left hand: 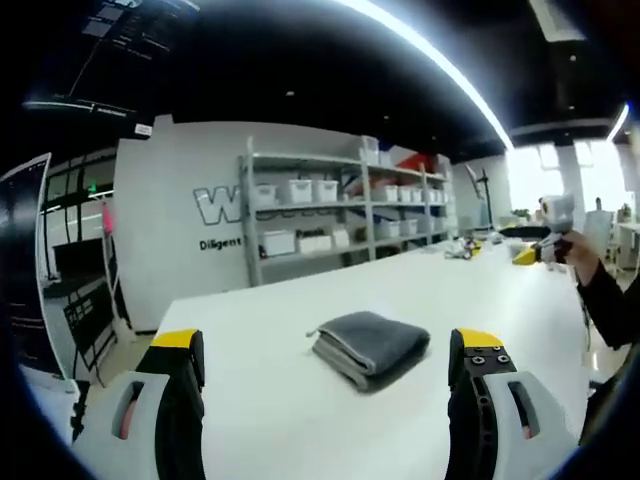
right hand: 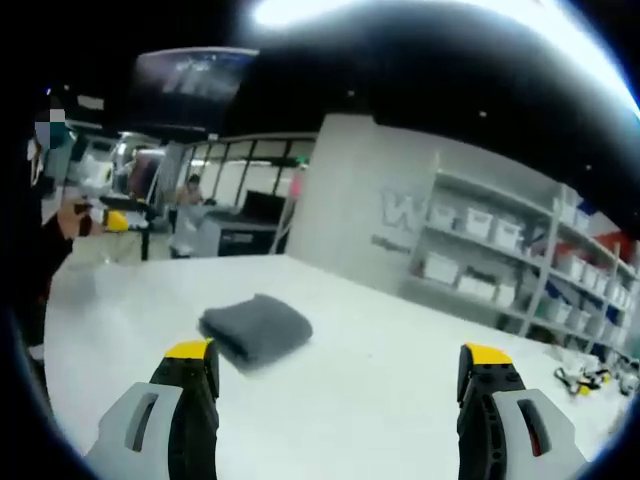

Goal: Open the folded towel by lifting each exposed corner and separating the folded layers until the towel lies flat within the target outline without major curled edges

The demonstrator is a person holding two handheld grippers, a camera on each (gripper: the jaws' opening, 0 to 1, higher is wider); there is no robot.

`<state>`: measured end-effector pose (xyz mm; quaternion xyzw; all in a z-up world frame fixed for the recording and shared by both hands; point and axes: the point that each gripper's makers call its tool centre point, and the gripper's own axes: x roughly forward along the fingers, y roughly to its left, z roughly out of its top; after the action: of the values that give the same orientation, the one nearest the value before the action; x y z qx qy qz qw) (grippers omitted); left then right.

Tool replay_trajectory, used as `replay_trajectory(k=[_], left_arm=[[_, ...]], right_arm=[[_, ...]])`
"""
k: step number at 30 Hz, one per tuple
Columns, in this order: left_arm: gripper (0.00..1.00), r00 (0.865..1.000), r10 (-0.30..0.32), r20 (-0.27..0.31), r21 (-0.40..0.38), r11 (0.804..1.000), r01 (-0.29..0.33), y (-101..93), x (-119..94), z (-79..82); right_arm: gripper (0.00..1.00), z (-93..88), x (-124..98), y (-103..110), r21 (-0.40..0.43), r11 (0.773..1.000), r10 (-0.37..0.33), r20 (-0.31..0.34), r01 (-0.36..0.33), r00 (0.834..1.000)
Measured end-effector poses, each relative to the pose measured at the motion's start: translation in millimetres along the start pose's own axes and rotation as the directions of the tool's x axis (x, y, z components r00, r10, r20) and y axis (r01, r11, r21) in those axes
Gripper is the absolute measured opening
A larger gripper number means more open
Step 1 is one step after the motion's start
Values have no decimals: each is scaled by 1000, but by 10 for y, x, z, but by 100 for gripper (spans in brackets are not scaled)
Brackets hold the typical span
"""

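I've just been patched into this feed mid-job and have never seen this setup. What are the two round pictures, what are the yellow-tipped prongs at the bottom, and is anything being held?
There is no robot arm here. A person holds a two-jaw gripper in each hand, and a fisheye camera rides on each, looking forward along its jaws. The yellow-tipped prongs are those jaws.

The left gripper view shows the left gripper, jaws wide apart and empty. The right gripper view shows the right gripper, also open and empty.

Both look at a white table with one grey folded towel on it, seen again from the other side. It lies beyond the jaw tips in both views, untouched and still folded.

Behind stand shelves with white bins. Someone's hand holds another yellow-tipped device at the edge.
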<state>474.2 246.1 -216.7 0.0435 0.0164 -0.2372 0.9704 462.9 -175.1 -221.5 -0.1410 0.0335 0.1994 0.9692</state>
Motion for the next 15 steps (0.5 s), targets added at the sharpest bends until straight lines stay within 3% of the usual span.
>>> replay_trajectory(k=[15], left_arm=[[100, 1000, -16, -9, 11, 1000, 16, -28, 164, -52]], right_arm=[[100, -15, 169, -27, 13, 1000, 16, 1, -16, 1000]])
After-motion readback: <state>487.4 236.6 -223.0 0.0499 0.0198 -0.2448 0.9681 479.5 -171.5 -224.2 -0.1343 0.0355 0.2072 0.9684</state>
